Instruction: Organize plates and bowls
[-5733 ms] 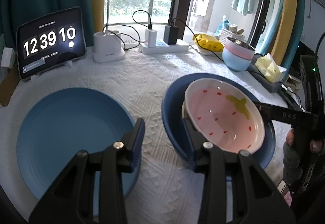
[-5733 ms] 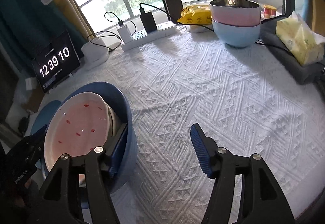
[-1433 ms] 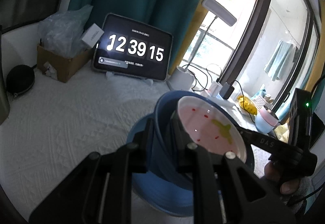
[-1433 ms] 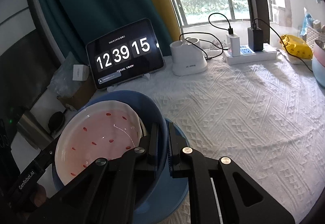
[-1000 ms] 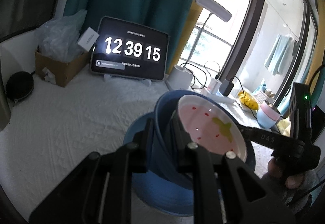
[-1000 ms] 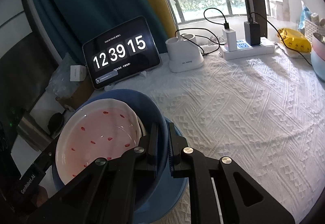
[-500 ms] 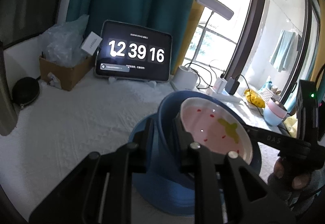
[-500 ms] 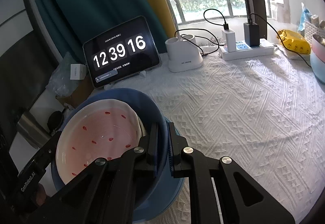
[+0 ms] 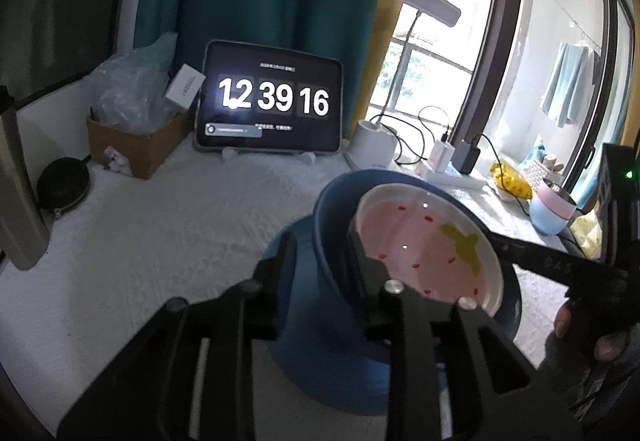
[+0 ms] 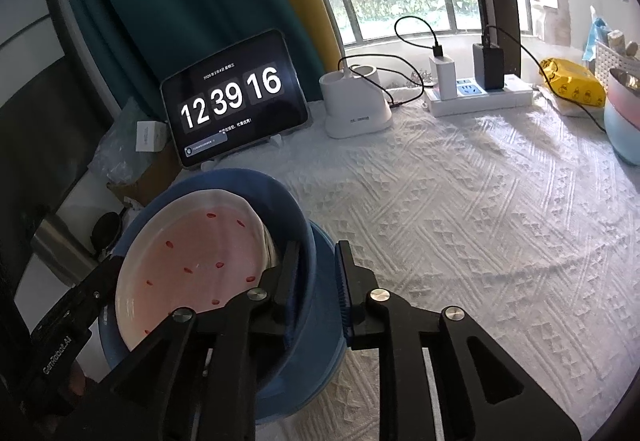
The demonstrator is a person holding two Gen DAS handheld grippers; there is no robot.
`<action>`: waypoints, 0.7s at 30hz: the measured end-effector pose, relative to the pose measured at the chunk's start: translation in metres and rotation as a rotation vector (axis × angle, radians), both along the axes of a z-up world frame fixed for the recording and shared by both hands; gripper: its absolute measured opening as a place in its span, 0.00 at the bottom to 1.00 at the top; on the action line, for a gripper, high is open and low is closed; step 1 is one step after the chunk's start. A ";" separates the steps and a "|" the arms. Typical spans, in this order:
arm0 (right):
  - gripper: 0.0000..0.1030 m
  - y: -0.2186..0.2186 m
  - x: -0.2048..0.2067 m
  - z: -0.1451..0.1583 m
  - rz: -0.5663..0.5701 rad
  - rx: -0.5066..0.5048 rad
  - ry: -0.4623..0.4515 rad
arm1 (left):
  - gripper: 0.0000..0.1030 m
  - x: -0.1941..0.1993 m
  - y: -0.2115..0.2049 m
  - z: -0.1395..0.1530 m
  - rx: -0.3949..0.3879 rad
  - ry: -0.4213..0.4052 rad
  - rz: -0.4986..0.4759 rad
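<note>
A deep blue bowl (image 9: 332, 225) holds a pink strawberry-pattern plate (image 9: 424, 245). The bowl sits on a flat blue plate (image 9: 292, 249) on the white tablecloth. My left gripper (image 9: 320, 245) straddles the bowl's left rim, its jaws now slightly apart. My right gripper (image 10: 318, 261) straddles the bowl's right rim (image 10: 304, 225), jaws also slightly apart. The pink plate (image 10: 192, 261) and the flat blue plate (image 10: 332, 321) show in the right wrist view too.
A tablet clock (image 9: 272, 101) stands at the back, with a white lamp base (image 10: 356, 109) and power strip (image 10: 476, 93) beside it. Stacked pink and blue bowls (image 9: 554, 213) sit at the far right. A cardboard box (image 9: 132, 145) sits at the left.
Both grippers carried the blue bowl with the pink plate leftward and set it on the flat blue plate. In the last half second both sets of jaws have loosened from the rim.
</note>
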State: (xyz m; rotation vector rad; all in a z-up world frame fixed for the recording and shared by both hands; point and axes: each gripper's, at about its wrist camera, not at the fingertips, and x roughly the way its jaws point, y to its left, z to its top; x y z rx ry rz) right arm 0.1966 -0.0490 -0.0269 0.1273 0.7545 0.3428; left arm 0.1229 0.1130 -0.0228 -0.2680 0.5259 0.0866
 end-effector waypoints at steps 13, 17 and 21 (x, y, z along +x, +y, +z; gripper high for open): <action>0.24 -0.016 -0.018 0.017 -0.005 -0.038 -0.053 | 0.43 -0.026 -0.012 0.012 0.054 -0.046 -0.033; 0.24 -0.026 -0.027 0.023 -0.024 -0.049 -0.071 | 0.44 -0.037 -0.023 0.020 0.087 -0.076 -0.060; 0.24 -0.036 -0.038 0.029 -0.039 -0.066 -0.095 | 0.44 -0.051 -0.035 0.028 0.110 -0.116 -0.085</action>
